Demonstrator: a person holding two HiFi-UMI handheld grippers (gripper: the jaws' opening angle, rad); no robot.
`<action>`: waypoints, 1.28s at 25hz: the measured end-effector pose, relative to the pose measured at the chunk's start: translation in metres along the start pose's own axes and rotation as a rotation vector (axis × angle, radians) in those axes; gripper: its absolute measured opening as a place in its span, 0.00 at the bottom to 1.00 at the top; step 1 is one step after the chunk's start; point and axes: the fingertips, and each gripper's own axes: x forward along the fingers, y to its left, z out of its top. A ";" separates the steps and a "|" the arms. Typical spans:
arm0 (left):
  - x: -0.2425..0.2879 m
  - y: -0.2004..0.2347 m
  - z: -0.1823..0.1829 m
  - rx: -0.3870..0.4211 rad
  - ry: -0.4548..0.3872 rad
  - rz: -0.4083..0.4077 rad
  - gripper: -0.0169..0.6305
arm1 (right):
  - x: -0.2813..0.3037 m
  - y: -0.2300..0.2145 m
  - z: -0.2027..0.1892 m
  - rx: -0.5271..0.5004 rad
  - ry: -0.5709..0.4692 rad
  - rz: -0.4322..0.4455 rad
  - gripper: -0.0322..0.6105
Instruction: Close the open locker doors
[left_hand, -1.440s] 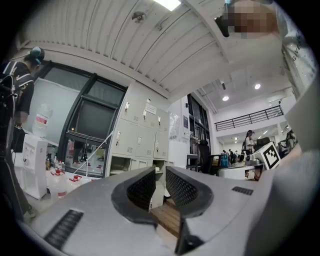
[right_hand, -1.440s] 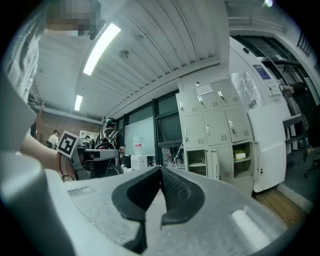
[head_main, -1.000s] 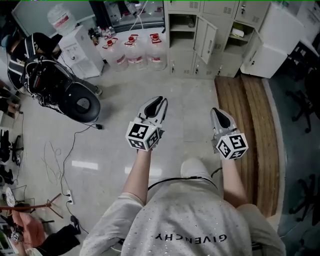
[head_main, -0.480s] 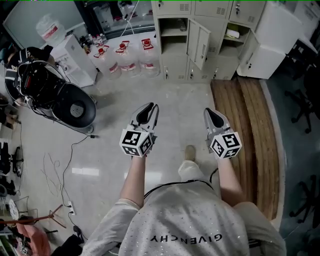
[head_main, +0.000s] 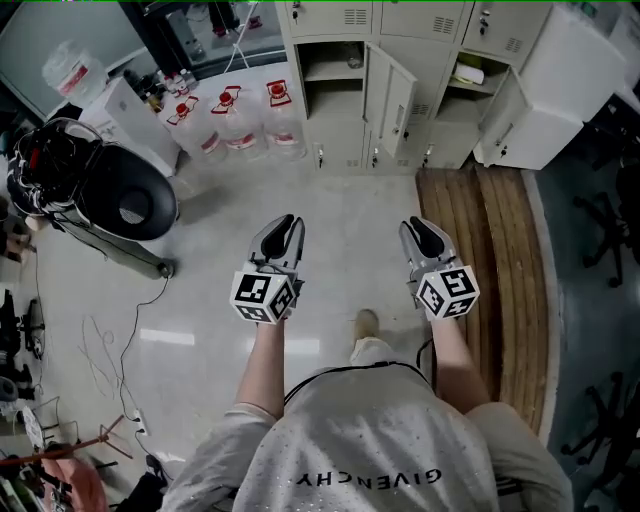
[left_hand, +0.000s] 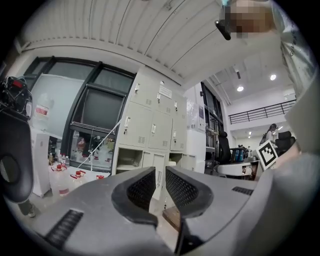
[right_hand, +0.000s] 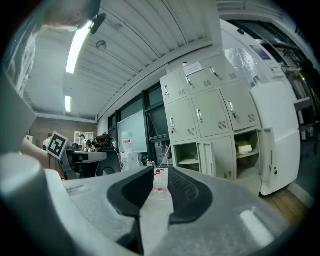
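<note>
The grey lockers (head_main: 400, 40) stand at the far side of the floor. Two doors hang open: a middle door (head_main: 390, 95) beside an empty compartment (head_main: 330, 65), and a right door (head_main: 500, 115) by a compartment holding a pale object (head_main: 470, 72). Both grippers point level at the lockers from well short of them. My left gripper (head_main: 288, 222) (left_hand: 161, 172) shows a narrow gap with nothing in it. My right gripper (head_main: 420, 226) (right_hand: 160, 172) has just been opening its jaws, and nothing is between them. The open doors (right_hand: 220, 157) also appear in the right gripper view.
Water jugs (head_main: 240, 115) and a white dispenser (head_main: 125, 110) stand left of the lockers. A black round machine with cables (head_main: 120, 195) is at the left. A wooden strip (head_main: 490, 260) runs along the right. A white cabinet (head_main: 560, 80) stands right of the lockers.
The person has walked toward the lockers, which now sit closer and larger in view. Both grippers have advanced with the person and stay side by side.
</note>
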 end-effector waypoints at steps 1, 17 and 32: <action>0.015 0.002 -0.001 -0.003 0.003 0.003 0.12 | 0.009 -0.012 0.001 0.001 0.004 0.002 0.18; 0.154 0.010 -0.025 -0.019 0.046 0.028 0.12 | 0.080 -0.137 -0.011 0.048 0.037 0.017 0.20; 0.210 0.034 -0.056 -0.046 0.106 0.020 0.12 | 0.127 -0.184 -0.031 0.112 0.067 -0.011 0.24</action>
